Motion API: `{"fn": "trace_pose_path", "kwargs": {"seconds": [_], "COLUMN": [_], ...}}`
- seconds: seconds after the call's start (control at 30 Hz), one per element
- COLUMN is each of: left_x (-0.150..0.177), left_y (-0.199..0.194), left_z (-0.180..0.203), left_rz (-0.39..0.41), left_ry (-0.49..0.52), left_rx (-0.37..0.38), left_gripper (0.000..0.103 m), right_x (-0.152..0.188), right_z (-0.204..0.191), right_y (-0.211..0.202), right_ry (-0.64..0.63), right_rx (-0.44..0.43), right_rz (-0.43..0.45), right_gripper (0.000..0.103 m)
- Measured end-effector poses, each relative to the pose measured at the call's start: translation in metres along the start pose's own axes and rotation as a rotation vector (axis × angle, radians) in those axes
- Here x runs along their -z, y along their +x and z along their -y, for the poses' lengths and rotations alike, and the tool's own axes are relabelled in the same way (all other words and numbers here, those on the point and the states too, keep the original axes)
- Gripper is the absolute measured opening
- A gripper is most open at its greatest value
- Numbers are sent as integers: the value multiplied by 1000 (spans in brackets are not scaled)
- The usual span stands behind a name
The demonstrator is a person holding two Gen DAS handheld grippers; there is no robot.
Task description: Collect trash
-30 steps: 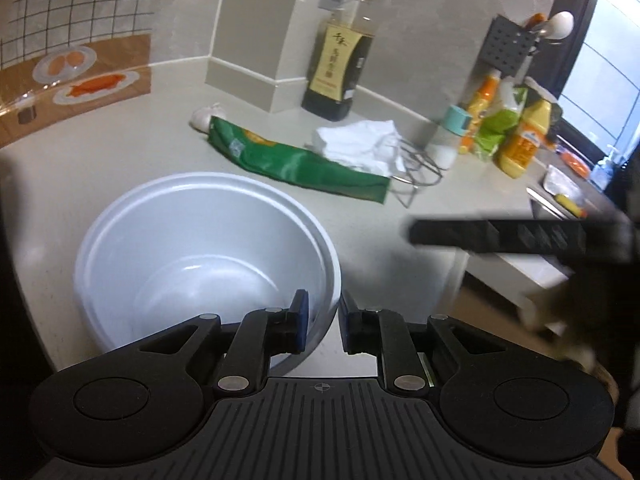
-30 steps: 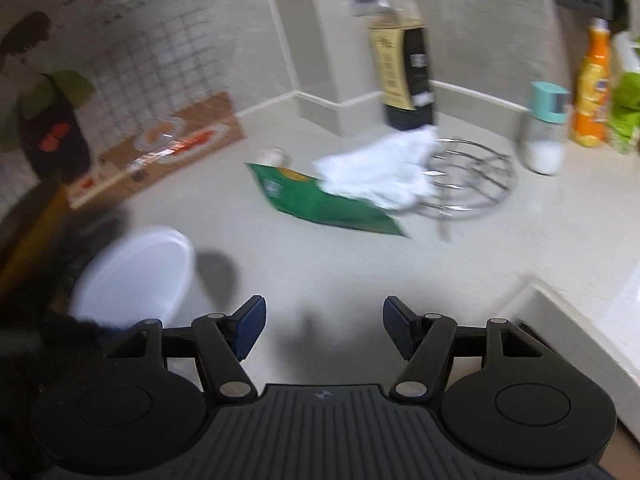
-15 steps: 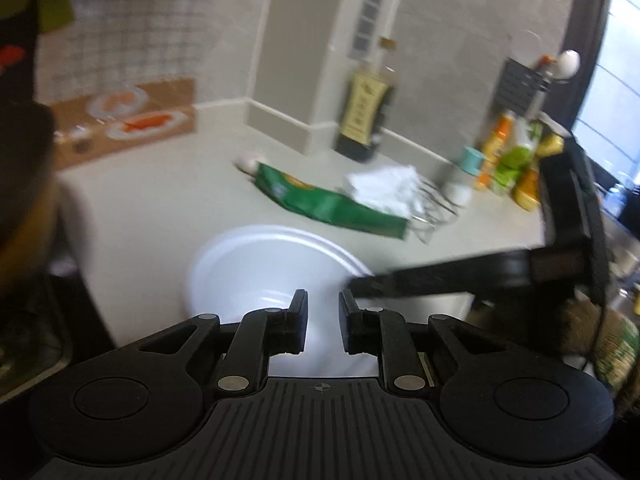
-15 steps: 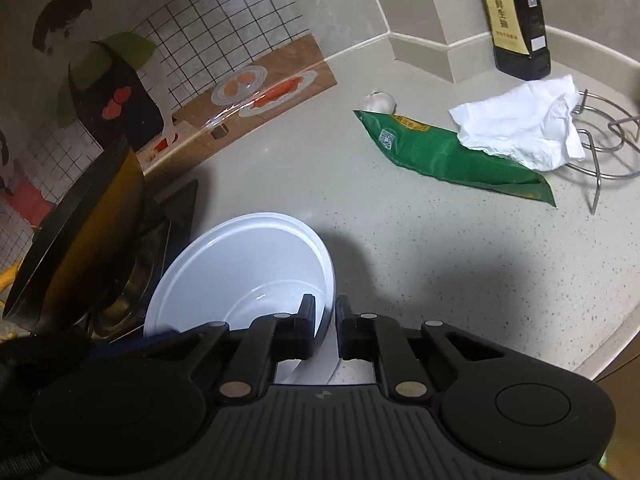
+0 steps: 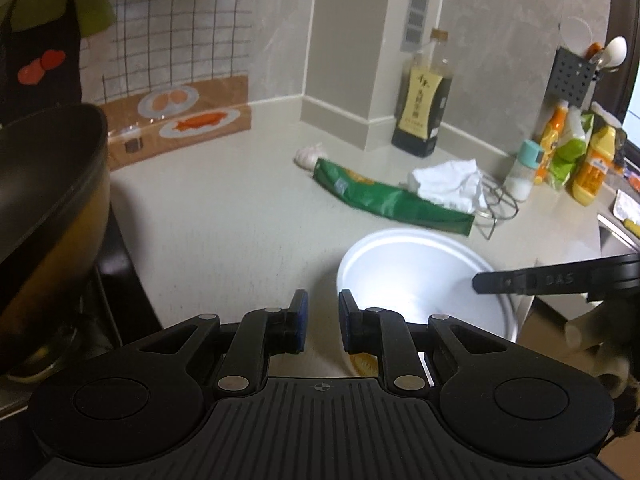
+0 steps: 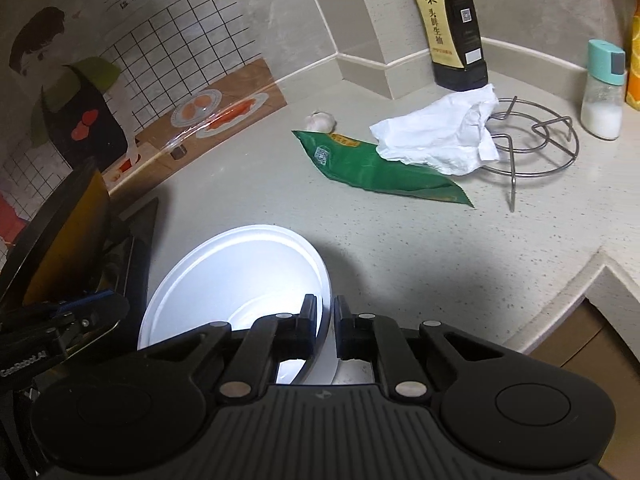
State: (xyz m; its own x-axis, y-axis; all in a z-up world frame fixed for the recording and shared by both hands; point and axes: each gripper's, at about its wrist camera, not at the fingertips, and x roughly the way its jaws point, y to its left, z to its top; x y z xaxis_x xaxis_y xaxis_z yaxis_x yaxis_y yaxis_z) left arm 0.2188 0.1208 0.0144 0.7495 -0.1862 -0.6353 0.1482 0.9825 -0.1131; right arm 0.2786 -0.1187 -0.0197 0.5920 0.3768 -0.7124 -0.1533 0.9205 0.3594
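The bowl's (image 6: 240, 280) near rim is hidden behind the right tongs (image 6: 327, 322). The napkin (image 6: 440, 136) covers part of the green wrapper (image 6: 372, 168). The wok (image 5: 44, 200) is cut off at the left edge. The bottle's (image 6: 452, 28) top runs out of frame; its label is too small to read.

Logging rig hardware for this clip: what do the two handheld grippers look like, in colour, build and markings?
Both are black plastic. The left gripper and the right gripper each have a ribbed base plate, two round domed housings, slotted linkage arms with silver pivot pins, and a small crosshair mark at the base centre. The left gripper's finger pads are blue. White lettering runs along each gripper's side, too blurred to read reliably.
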Motion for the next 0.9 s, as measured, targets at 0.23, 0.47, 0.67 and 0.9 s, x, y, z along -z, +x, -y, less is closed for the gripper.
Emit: {"fn": "trace_pose_path", "kwargs": {"seconds": [0.23, 0.47, 0.67, 0.9], "left_x": [11, 16, 4, -4], "left_y": [15, 11, 0, 1], "left_z": [-9, -24, -29, -20], "left_rz": [-48, -25, 14, 10], "left_ry": [-50, -204, -258, -236], "left_rx": [-6, 61, 127, 136], "left_gripper": [19, 19, 19, 19], "right_x": [-3, -82, -133, -101], "right_z": [-12, -24, -1, 53], "right_y": [-5, -1, 58, 112], "right_ry": [-99, -272, -255, -91], "right_rx": [50, 127, 131, 190], "right_rz": [19, 71, -6, -139], "right_gripper": [11, 61, 61, 29]}}
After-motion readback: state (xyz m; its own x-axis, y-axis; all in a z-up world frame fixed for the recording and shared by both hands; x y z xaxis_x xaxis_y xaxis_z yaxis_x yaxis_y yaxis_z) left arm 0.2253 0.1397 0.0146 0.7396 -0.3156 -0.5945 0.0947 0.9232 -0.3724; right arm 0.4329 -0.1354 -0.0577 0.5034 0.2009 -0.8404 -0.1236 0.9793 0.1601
